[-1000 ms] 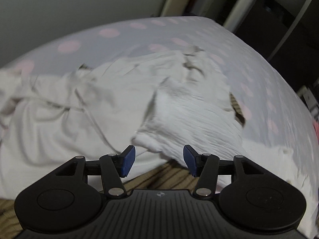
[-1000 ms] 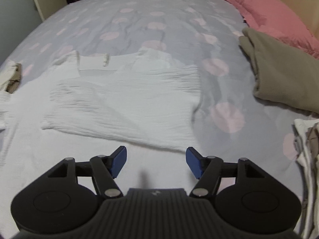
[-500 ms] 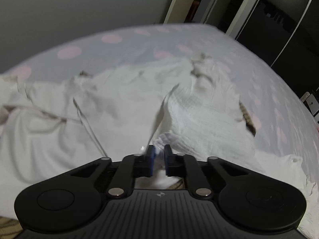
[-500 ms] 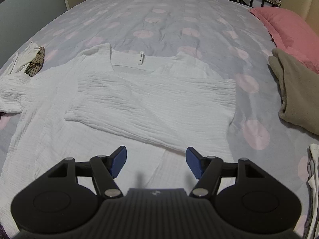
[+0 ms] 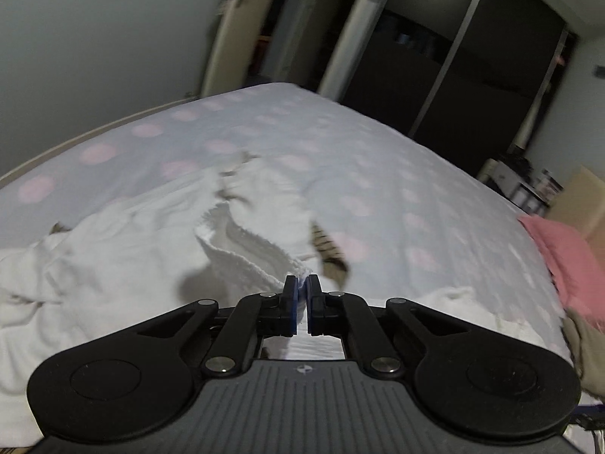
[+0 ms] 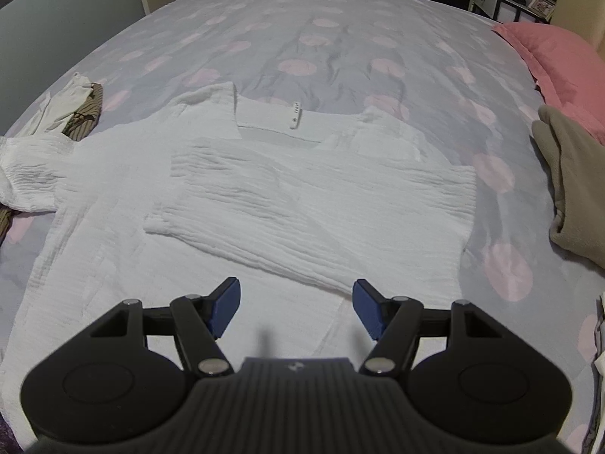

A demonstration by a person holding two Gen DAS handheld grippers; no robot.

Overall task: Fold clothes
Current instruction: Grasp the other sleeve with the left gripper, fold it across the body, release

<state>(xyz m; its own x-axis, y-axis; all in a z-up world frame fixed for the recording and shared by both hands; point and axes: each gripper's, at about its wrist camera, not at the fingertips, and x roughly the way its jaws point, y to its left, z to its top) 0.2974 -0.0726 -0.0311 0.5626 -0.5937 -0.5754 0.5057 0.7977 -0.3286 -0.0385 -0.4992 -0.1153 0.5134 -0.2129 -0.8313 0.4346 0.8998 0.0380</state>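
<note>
The left gripper (image 5: 301, 290) pinches the white shirt's sleeve (image 5: 261, 249) at frame center. The right gripper (image 6: 296, 304), wide open, hovers over the white shirt (image 6: 287, 204) low in the frame.

Both the left gripper (image 5: 301, 293) and right gripper (image 6: 296, 306) are matte black, with ribbed grey bodies, round side discs, silver pivot screws and blue finger pads (image 6: 226, 304).
</note>
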